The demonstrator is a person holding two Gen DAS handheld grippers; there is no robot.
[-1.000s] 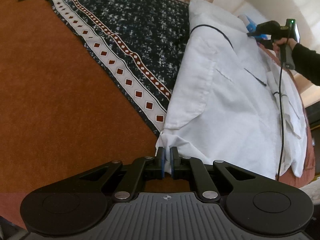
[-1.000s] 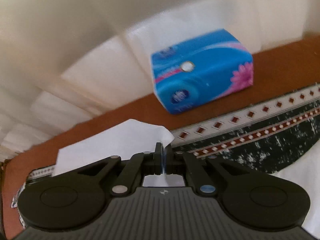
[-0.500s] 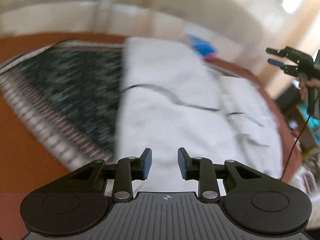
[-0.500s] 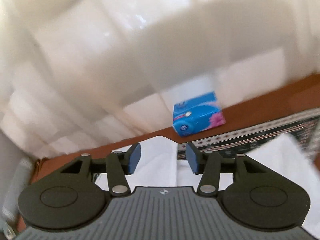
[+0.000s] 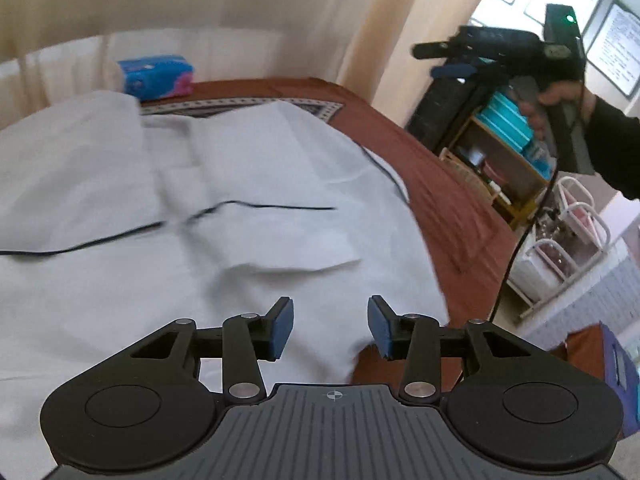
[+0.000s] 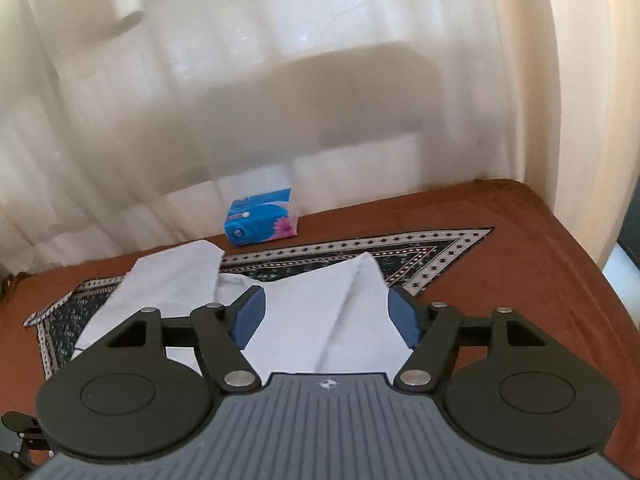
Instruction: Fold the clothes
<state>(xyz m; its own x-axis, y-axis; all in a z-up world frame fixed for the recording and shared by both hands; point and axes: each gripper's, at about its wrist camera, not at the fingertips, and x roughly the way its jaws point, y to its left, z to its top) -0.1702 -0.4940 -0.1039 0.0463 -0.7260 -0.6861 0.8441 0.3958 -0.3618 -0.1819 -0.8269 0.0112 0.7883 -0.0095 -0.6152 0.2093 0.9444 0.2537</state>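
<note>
From the left wrist view, the left gripper (image 5: 330, 328) hangs above the near edge of a white shirt (image 5: 224, 208), its blue pads (image 5: 281, 328) well apart and the jaws opening, with nothing pressed between them — only cloth lying below. The shirt is spread across a rust-brown worktop (image 5: 448, 184) and shows thin dark piping lines across its front; one fold lies over its middle. Beyond it, at the far edge, a strip of dark patterned cloth (image 5: 248, 106) with a diamond border peeks out, and a blue tissue pack (image 5: 157, 76) sits against a pale curtain (image 5: 200, 12). At the upper right, a hand (image 5: 560, 100) in a dark sleeve (image 5: 616, 148) holds the right gripper (image 5: 430, 60) up in the air, clear of the worktop, with a cable hanging from it. Shelves with teal boxes (image 5: 506, 128) stand behind.

From the right wrist view, the right gripper (image 6: 326, 316) is held above the shirt (image 6: 320, 316), its jaws standing wide and opening — empty, the white fabric seen through the gap but untouched. A white sleeve or flap lies to the left, reaching toward the far side. The patterned cloth (image 6: 420, 254) spreads under the shirt, its corner pointing right. The tissue pack (image 6: 261, 223) rests just beyond it at the foot of the curtain (image 6: 280, 80).
</note>
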